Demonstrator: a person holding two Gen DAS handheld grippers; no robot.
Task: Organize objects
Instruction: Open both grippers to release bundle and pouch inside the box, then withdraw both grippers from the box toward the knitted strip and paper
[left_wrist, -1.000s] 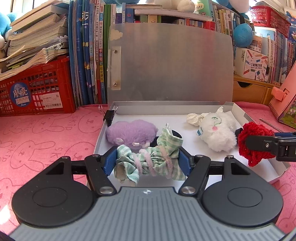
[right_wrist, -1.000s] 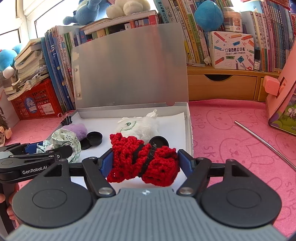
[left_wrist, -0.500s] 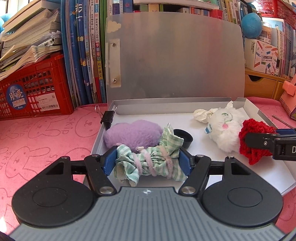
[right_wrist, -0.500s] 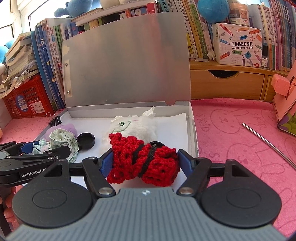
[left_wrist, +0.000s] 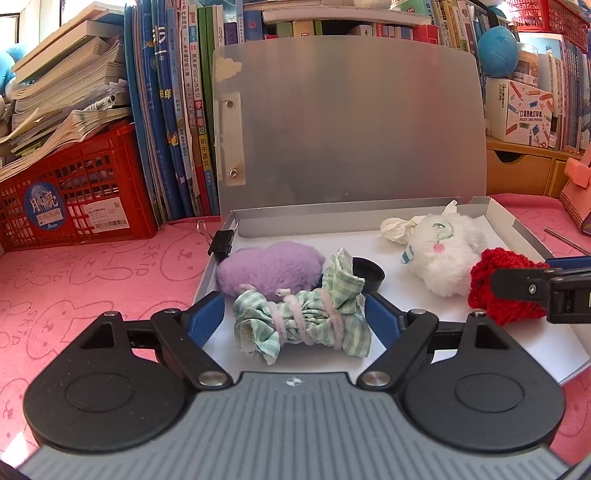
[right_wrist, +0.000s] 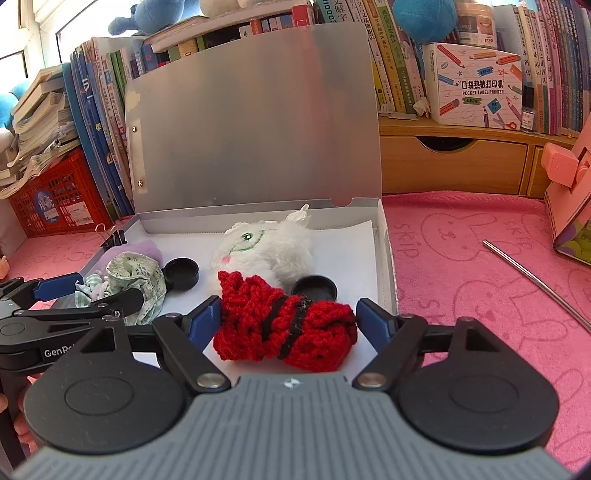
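An open grey box (left_wrist: 517, 225) (right_wrist: 386, 240) lies on the pink cloth, its lid upright. My left gripper (left_wrist: 295, 317) stands around a green checked cloth bundle (left_wrist: 303, 323) (right_wrist: 136, 280) over the box's front left; a gap shows at each pad. My right gripper (right_wrist: 286, 321) stands around a red knitted bundle (right_wrist: 284, 328) (left_wrist: 498, 284) over the box's front right, pads slightly apart from it. A purple plush (left_wrist: 269, 267), a white plush (left_wrist: 439, 247) (right_wrist: 266, 247) and two black caps (right_wrist: 181, 273) (right_wrist: 316, 290) lie inside.
A red crate (left_wrist: 70, 199) with stacked books stands at back left. Upright books (left_wrist: 181, 122) line the wall behind the lid. A wooden drawer unit (right_wrist: 454, 166) and a label printer box (right_wrist: 476, 85) stand at back right. A metal rod (right_wrist: 535, 280) lies on the cloth.
Both grippers have opened a little and lowered; the green bundle and the red bundle now rest in the box with gaps beside the pads.
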